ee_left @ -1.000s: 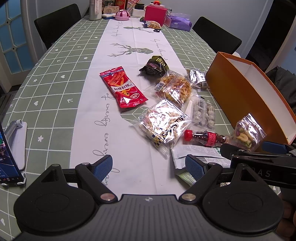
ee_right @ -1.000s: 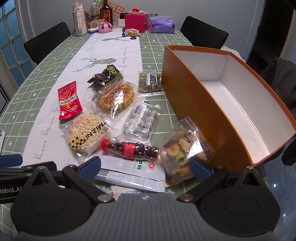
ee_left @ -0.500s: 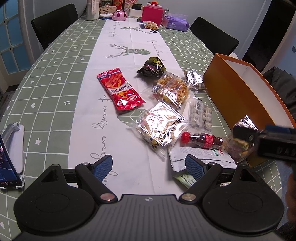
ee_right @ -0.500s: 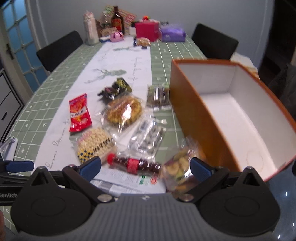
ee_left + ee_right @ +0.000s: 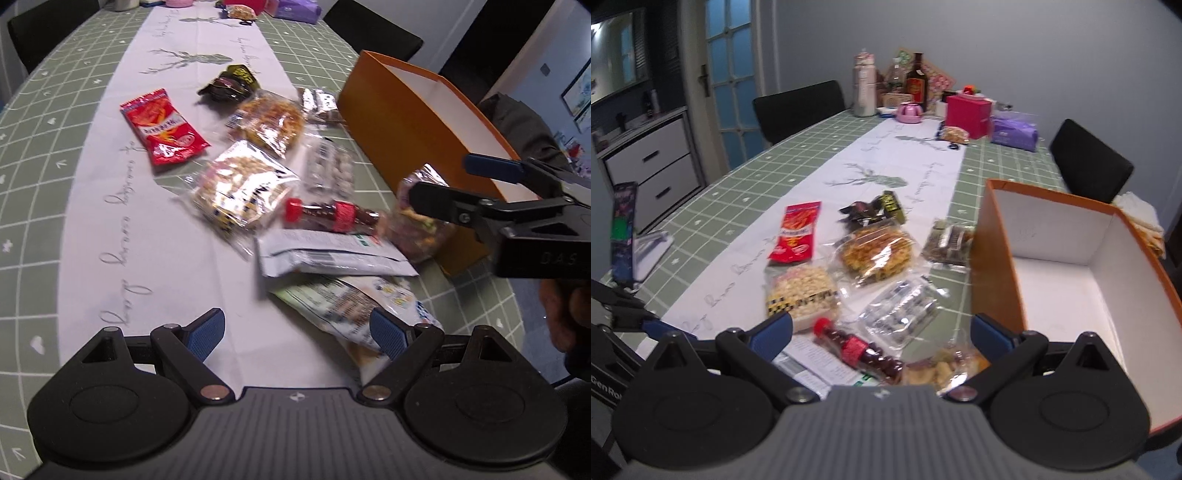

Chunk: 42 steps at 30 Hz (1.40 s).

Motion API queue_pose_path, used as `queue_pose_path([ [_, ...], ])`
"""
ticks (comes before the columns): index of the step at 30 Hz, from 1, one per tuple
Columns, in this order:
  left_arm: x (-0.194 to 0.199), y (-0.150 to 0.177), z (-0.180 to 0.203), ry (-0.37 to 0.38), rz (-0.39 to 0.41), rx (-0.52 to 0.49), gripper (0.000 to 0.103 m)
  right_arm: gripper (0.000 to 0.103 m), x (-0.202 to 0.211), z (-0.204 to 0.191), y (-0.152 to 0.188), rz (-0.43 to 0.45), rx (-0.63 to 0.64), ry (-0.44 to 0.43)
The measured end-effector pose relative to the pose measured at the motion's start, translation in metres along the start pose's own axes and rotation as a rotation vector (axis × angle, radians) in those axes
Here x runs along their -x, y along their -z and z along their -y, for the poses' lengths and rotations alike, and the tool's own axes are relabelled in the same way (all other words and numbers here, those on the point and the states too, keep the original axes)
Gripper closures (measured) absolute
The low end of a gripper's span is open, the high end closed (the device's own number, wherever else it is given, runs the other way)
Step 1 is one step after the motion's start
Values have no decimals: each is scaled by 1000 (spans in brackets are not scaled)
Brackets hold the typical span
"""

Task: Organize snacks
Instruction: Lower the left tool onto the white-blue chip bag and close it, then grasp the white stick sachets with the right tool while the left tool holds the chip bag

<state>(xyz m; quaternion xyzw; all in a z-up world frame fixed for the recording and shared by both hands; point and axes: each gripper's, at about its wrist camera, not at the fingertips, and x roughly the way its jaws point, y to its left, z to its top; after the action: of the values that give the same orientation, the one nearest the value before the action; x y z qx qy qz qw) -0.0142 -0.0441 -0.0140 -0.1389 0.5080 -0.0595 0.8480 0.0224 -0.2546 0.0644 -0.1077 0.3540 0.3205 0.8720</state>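
Observation:
Several snack packs lie on the table runner beside an open, empty orange box (image 5: 413, 110) (image 5: 1071, 280). Among them are a red packet (image 5: 162, 129) (image 5: 796, 232), a peanut bag (image 5: 240, 188) (image 5: 803, 295), a small red-capped bottle (image 5: 328, 214) (image 5: 857, 349), a white pouch (image 5: 328, 254) and a clear bag of mixed snacks (image 5: 424, 218) (image 5: 945, 369). My left gripper (image 5: 297, 332) is open and empty above the near packets. My right gripper (image 5: 881, 330) is open, over the bottle and the mixed bag; it shows in the left wrist view (image 5: 461, 177) by the box.
A green checked tablecloth (image 5: 768, 170) with a white runner covers the table. Bottles, a pink box (image 5: 967, 114) and a purple pack (image 5: 1014, 131) stand at the far end. Black chairs (image 5: 798, 107) stand around. A phone on a stand (image 5: 624, 232) is at the left edge.
My right gripper has risen and tilted up, so it looks further down the table. My left gripper has moved forward and right toward the near packets. Both stay open.

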Motion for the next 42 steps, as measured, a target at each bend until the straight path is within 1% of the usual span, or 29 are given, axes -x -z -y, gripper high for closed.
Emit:
queue_pose_path([
  [1, -1, 2, 2, 13, -1, -1, 1, 3, 0, -7, -2, 3, 24, -22],
  [4, -5, 7, 9, 64, -11, 1, 6, 3, 2, -14, -3, 7, 62, -44],
  [6, -10, 10, 11, 94, -16, 15, 6, 3, 3, -25, -6, 7, 85, -40],
  [9, -22, 14, 12, 148, -43, 53, 8, 3, 5, -23, -4, 6, 91, -34],
  [11, -30, 17, 10, 200, -63, 93, 16, 3, 3, -23, -3, 7, 91, -29],
  [13, -37, 19, 9, 244, -74, 129, 19, 3, 3, -23, -2, 9, 90, -22],
  [16, -44, 20, 11, 270, -75, 154, 24, 3, 3, -22, 0, 8, 86, -21],
  [18, -48, 20, 14, 263, -80, 156, 25, 3, 3, -22, 1, 4, 86, -23],
  [19, -49, 20, 15, 262, -77, 153, 28, 3, 2, -23, 1, 2, 87, -23],
  [20, -49, 20, 17, 265, -67, 145, 34, 3, 2, -23, 2, 0, 89, -23],
  [23, -51, 19, 22, 242, -63, 112, 49, 3, 1, -24, 4, -8, 95, -27],
  [24, -49, 19, 21, 243, -55, 110, 50, 3, 1, -24, 4, -11, 96, -29],
  [26, -47, 20, 18, 241, -53, 112, 59, 3, 0, -24, 5, -19, 97, -35],
  [29, -43, 20, 11, 247, -68, 112, 64, 3, -4, -24, 6, -33, 99, -52],
  [32, -36, 22, 4, 244, -80, 101, 68, 4, -9, -25, 7, -52, 112, -101],
  [33, -33, 24, 2, 243, -83, 95, 68, 12, -12, -27, 7, -60, 121, -116],
  [34, -31, 25, 0, 239, -88, 90, 68, 16, -15, -29, 8, -72, 133, -129],
  [35, -30, 26, -2, 236, -95, 83, 68, 25, -20, -32, 9, -89, 153, -136],
  [36, -27, 28, -4, 234, -100, 75, 68, 28, -25, -34, 10, -102, 172, -138],
  [38, -23, 32, -8, 229, -108, 67, 68, 28, -35, -40, 15, -129, 222, -144],
  [42, -15, 36, -16, 223, -116, 70, 68, 33, -56, -47, 23, -200, 282, -173],
])
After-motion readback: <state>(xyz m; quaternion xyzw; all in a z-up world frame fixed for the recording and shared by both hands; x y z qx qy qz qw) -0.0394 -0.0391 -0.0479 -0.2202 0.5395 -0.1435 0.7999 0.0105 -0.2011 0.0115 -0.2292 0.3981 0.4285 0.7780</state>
